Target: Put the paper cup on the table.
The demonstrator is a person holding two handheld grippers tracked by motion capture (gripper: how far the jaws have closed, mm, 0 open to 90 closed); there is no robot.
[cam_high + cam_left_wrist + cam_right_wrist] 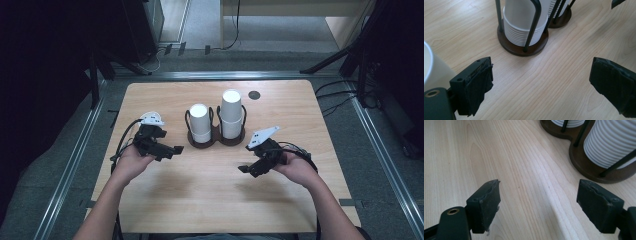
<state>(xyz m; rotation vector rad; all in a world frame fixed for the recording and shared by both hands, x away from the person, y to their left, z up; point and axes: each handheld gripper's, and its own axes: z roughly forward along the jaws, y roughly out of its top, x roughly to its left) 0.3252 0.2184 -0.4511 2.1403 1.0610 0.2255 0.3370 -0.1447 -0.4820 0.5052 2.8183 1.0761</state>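
A dark brown twin cup holder stands mid-table with two stacks of white paper cups. The left stack is shorter and the right stack taller. My left gripper is open, low over the wood left of the holder, pointing toward it. In the left gripper view its jaws stand wide apart with bare table between them, and the nearer stack lies ahead inside black wire uprights. My right gripper is open in front of the holder's right side. Its jaws hold nothing, with ribbed cup rims at upper right.
A small black round disc sits near the table's far edge. A white curved object sits at the left edge of the left gripper view; I cannot tell what it is. Metal rails and dark stands surround the table.
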